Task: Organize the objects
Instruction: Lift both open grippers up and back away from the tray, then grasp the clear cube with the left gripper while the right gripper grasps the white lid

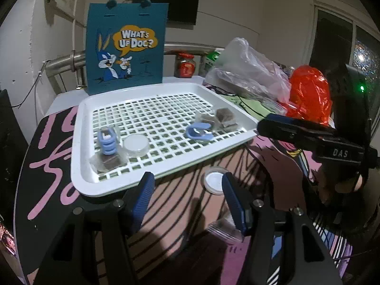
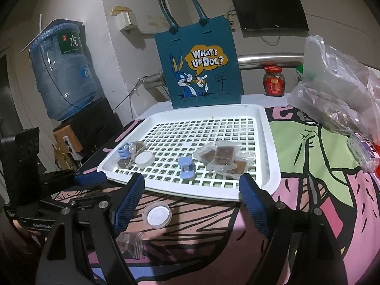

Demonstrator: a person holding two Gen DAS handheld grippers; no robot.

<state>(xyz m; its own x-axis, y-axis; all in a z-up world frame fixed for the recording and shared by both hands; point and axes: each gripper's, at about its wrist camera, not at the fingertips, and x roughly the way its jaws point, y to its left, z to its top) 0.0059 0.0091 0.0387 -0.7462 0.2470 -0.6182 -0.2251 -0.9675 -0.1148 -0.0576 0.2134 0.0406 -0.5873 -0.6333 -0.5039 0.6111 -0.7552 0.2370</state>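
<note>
A white slotted tray (image 1: 80, 147) (image 2: 270, 147) lies on the patterned table. In it are a blue clip (image 1: 199, 131) (image 2: 187, 170), a second blue clip (image 1: 106, 142) (image 2: 124, 153) lying on a snack packet, a small round lidded cup (image 1: 135, 144) (image 2: 144, 159), and several clear-wrapped brown snack packets (image 1: 224, 116) (image 2: 219, 158). Another round cup (image 1: 213, 182) (image 2: 157, 215) and a clear packet (image 1: 225, 228) (image 2: 131, 242) lie on the table in front of the tray. My left gripper (image 1: 187, 190) is open and empty above them. My right gripper (image 2: 192, 198) is open and empty at the tray's near edge.
A teal Bugs Bunny tote bag (image 1: 125, 47) (image 2: 199, 68) stands behind the tray. Clear plastic bags (image 1: 249, 71) (image 2: 337, 90), a red bag (image 1: 308, 92) and a red-lidded jar (image 1: 184, 65) (image 2: 273, 80) are at the right. A water bottle (image 2: 64, 71) stands at the left.
</note>
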